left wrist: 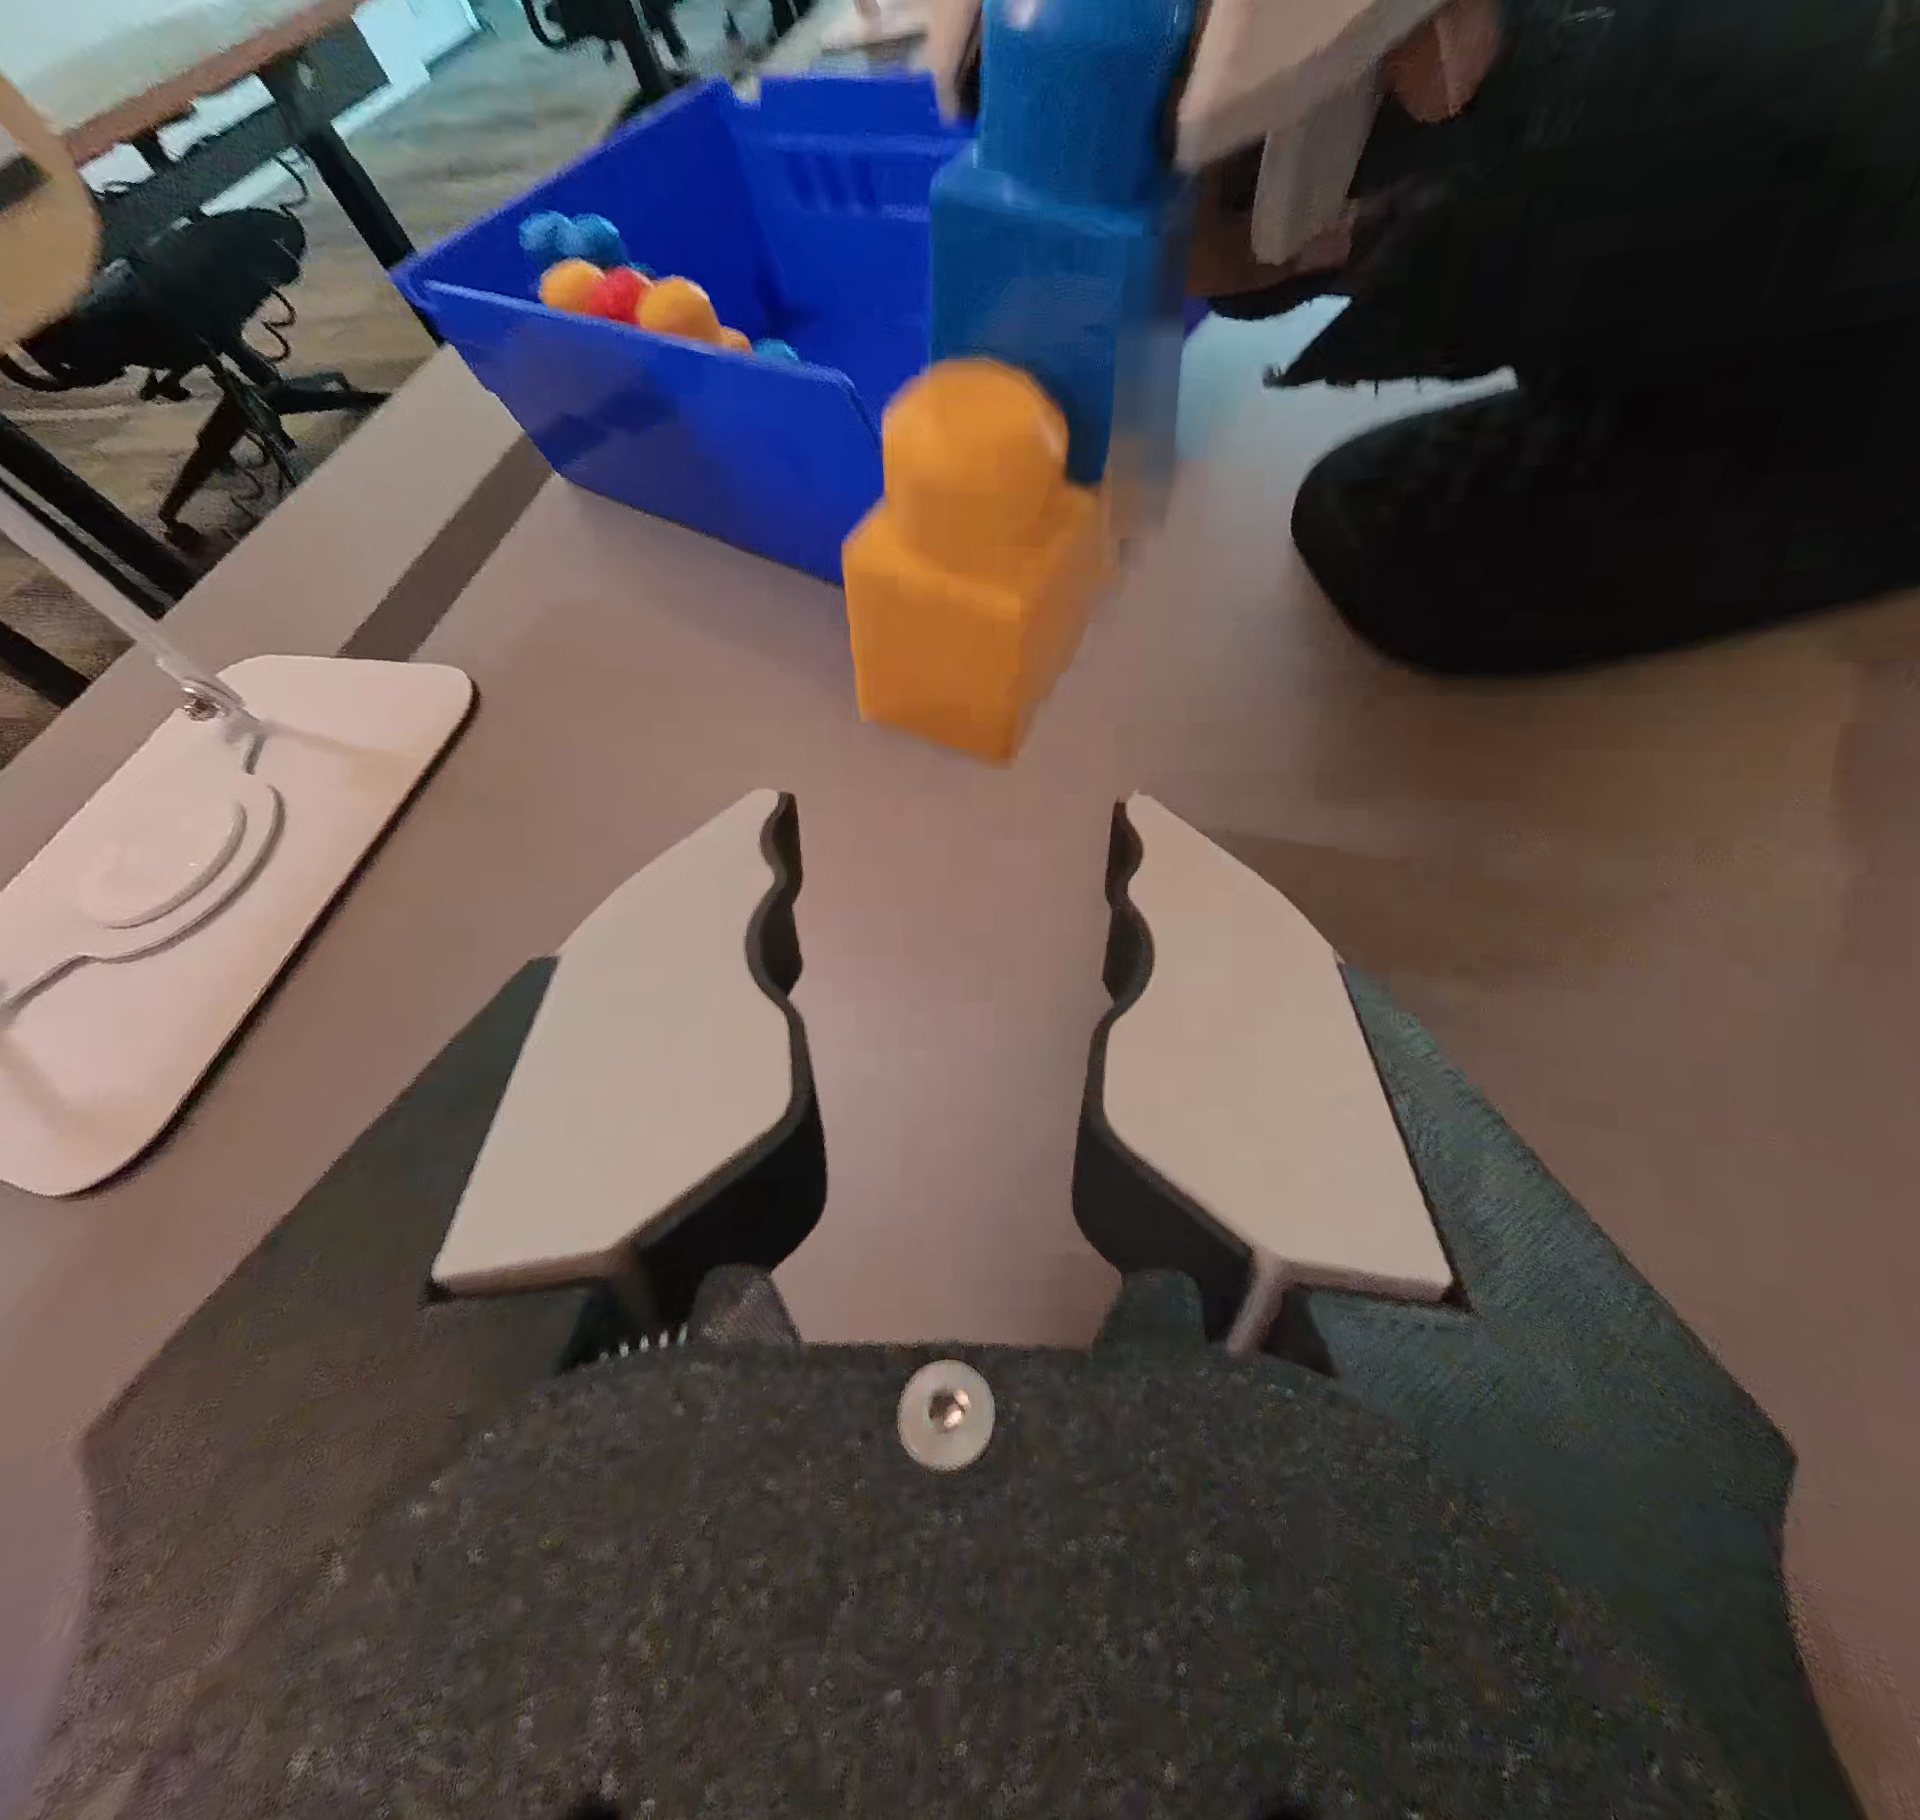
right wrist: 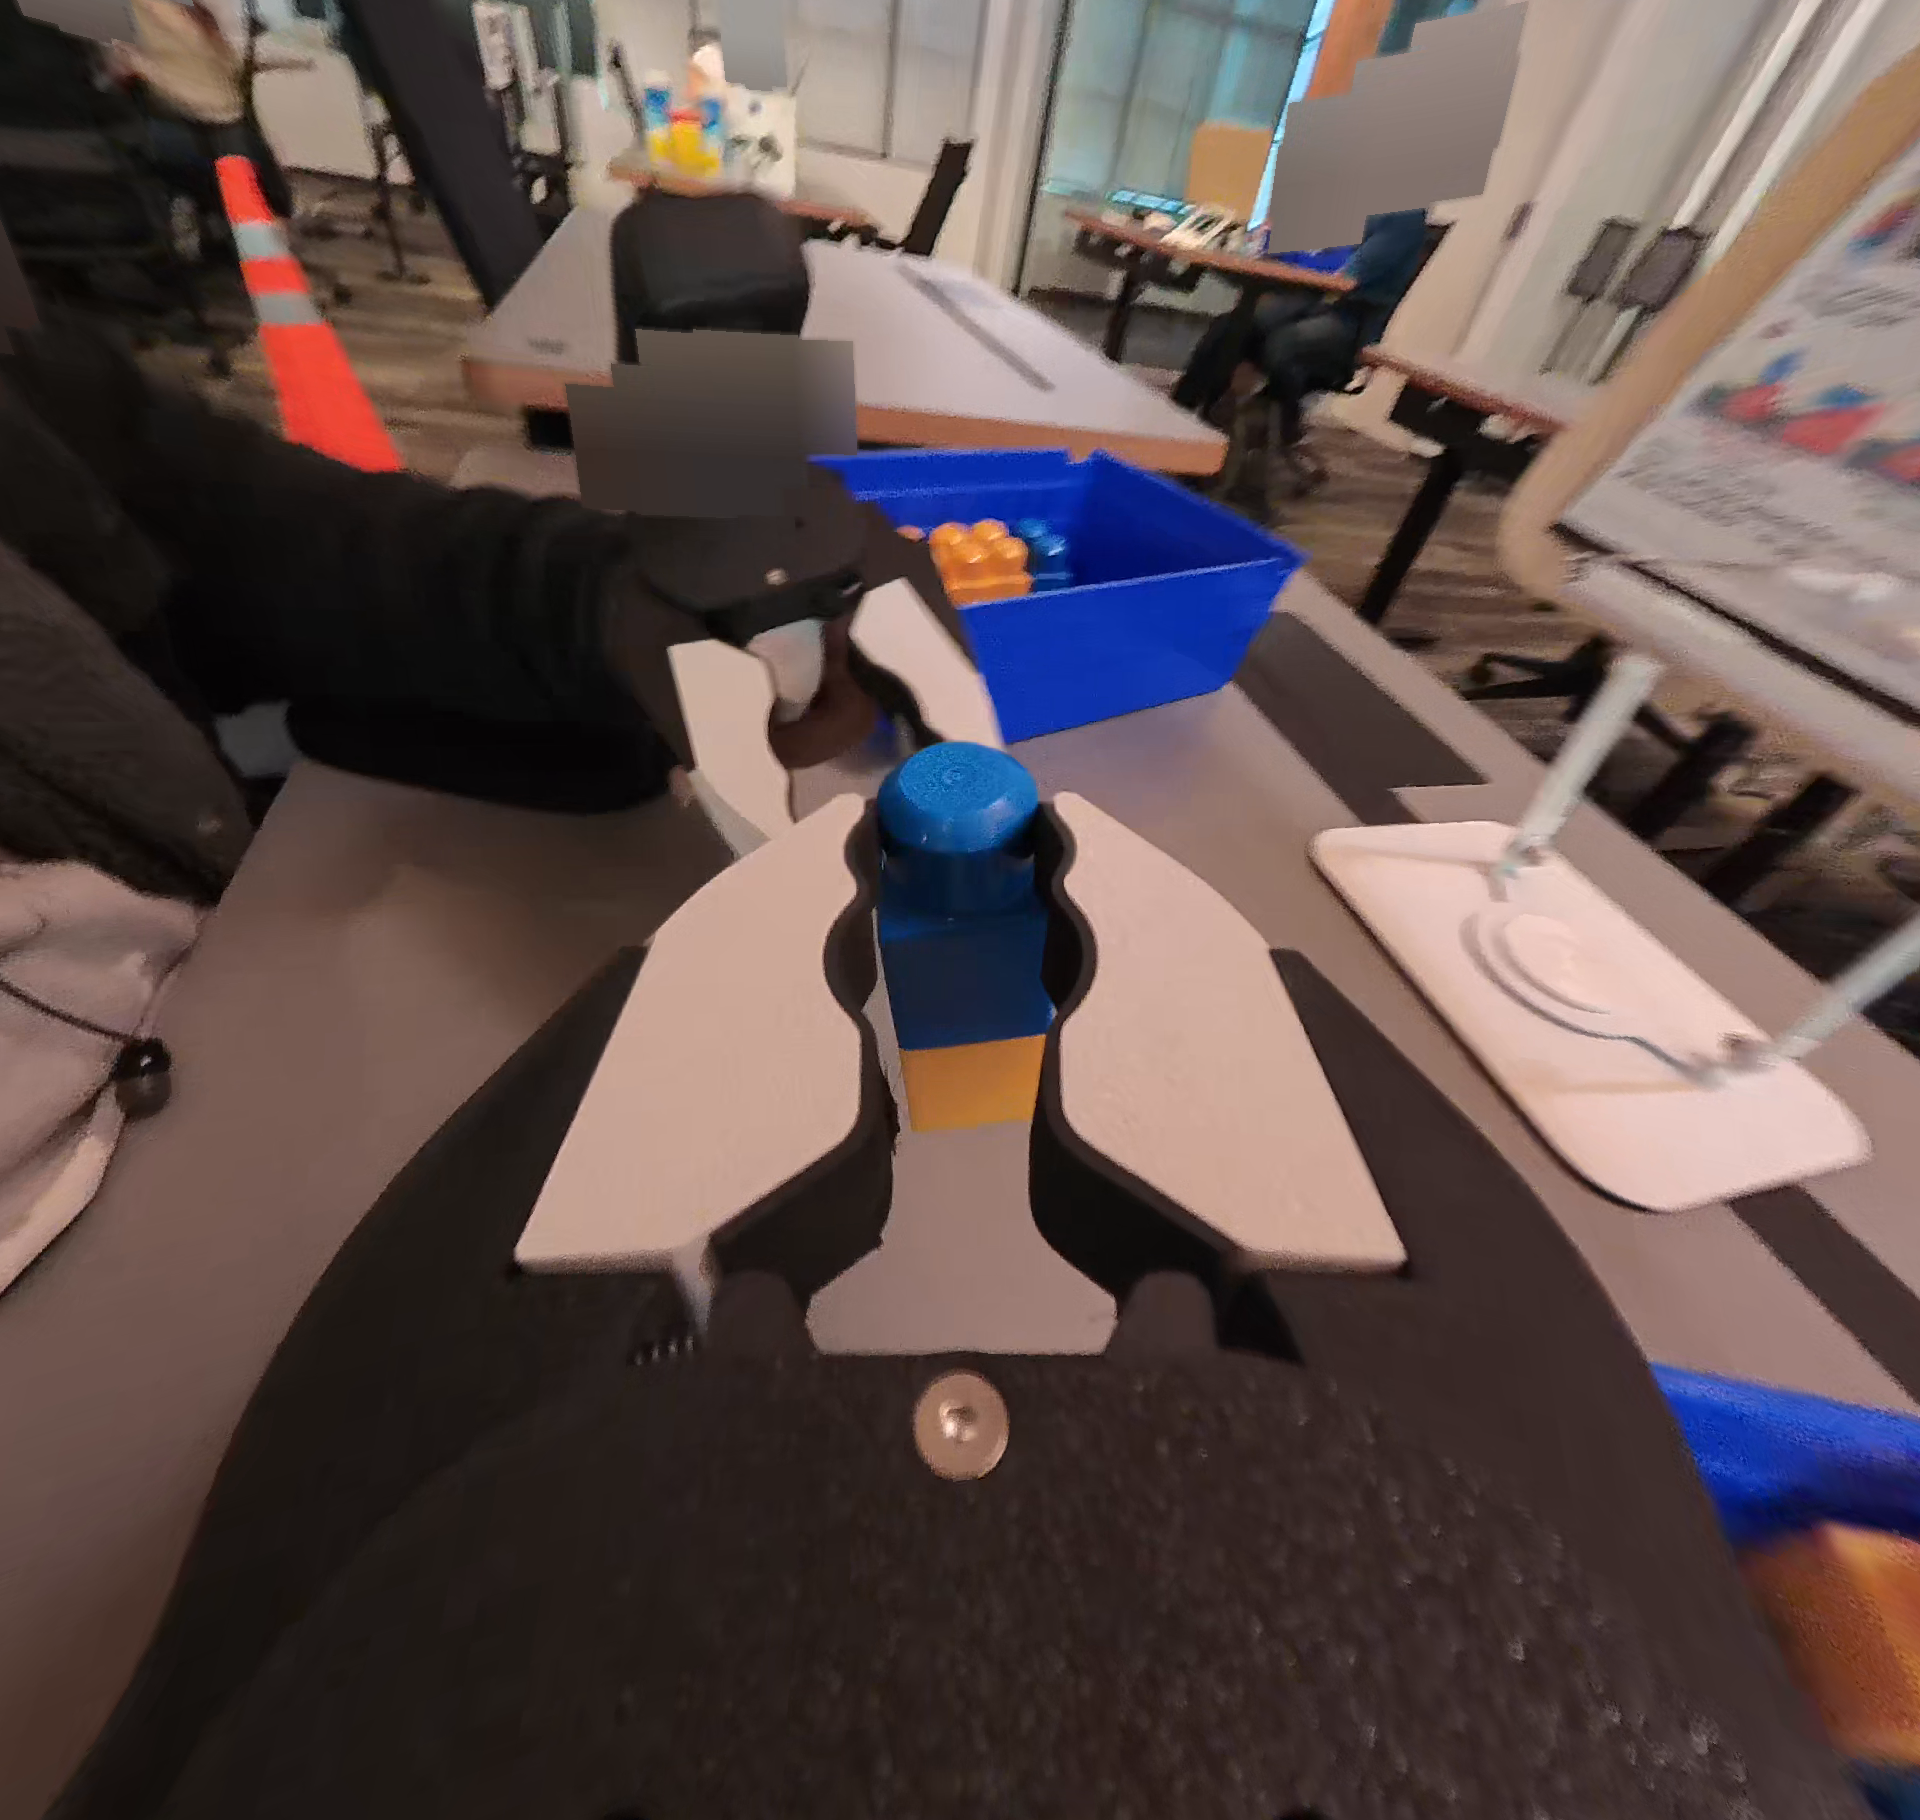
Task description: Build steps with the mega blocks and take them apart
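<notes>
Right wrist view: right gripper up close, both fingers squeezing the blue block. Under the blue block, an orange block, snapped on below. Just past the blue block, the left gripper, fingers spread wide, nothing between them. Farther behind the blue block, the blue bin with more blocks inside. To the right of the blue block, a white stand base flat on the table.

Left wrist view: left gripper open and empty. Just beyond, the orange block stepping out in front of the blue block. Blurry here, so not sure about touching the table.

Probably pulling the steps apart now. Best done slowly: hold the blue block tight and straight, pinch the orange block low on its flat sides, then wiggle apart gently. No twisting hard, or a block pops out and rolls away.
</notes>
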Action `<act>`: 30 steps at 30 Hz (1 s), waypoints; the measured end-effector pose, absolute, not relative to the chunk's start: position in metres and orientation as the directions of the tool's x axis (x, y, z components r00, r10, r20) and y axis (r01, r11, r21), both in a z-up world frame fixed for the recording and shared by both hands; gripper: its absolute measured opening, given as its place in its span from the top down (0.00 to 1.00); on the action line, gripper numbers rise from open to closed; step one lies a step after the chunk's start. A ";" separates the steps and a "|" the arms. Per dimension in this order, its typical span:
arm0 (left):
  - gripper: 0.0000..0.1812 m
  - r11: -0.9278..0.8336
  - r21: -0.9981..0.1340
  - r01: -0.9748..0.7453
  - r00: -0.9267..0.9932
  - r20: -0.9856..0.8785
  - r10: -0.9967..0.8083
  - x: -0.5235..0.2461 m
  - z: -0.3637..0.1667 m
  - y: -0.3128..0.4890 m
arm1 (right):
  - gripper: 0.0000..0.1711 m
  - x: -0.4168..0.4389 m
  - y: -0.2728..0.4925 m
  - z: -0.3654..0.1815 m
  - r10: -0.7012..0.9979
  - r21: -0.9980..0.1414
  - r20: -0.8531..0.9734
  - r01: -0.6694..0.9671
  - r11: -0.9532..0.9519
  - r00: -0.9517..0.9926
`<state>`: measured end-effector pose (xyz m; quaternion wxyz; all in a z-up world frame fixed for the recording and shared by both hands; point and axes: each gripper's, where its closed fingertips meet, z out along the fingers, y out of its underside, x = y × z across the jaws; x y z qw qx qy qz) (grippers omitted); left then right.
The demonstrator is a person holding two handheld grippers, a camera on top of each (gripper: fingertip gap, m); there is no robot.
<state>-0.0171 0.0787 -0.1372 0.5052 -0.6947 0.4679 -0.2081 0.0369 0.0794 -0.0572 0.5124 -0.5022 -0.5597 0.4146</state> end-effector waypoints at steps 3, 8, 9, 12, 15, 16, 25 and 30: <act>0.71 -0.070 -0.929 -0.362 0.524 -0.140 -0.840 -0.025 -0.126 0.086 | 0.84 0.074 0.113 -0.025 0.976 -0.986 0.150 0.092 0.137 0.158; 0.71 -0.050 -0.936 -0.349 0.542 -0.158 -0.826 -0.028 -0.123 0.090 | 0.84 0.124 0.179 -0.009 0.943 -0.985 0.104 0.166 0.053 0.315; 0.71 -0.046 -0.933 -0.356 0.539 -0.165 -0.826 -0.028 -0.123 0.089 | 0.84 0.129 0.191 -0.013 0.940 -0.983 0.076 0.183 0.015 0.334; 0.71 -0.033 -0.931 -0.363 0.545 -0.184 -0.818 -0.027 -0.123 0.090 | 0.84 0.138 0.214 -0.036 0.928 -0.966 0.000 0.240 -0.095 0.372; 0.71 -0.032 -0.937 -0.347 0.543 -0.173 -0.821 -0.028 -0.120 0.089 | 0.84 0.139 0.221 -0.066 0.911 -0.942 -0.004 0.305 -0.142 0.412; 0.71 -0.031 -0.938 -0.345 0.546 -0.174 -0.820 -0.028 -0.120 0.089 | 0.83 0.138 0.221 -0.074 0.908 -0.936 -0.001 0.319 -0.149 0.420; 0.72 -0.019 -0.932 -0.363 0.542 -0.195 -0.817 -0.028 -0.121 0.088 | 0.84 0.130 0.240 -0.133 0.884 -0.880 0.068 0.445 -0.165 0.462; 0.72 -0.018 -0.930 -0.368 0.538 -0.197 -0.820 -0.027 -0.123 0.088 | 0.84 0.134 0.244 -0.141 0.873 -0.878 0.059 0.442 -0.186 0.484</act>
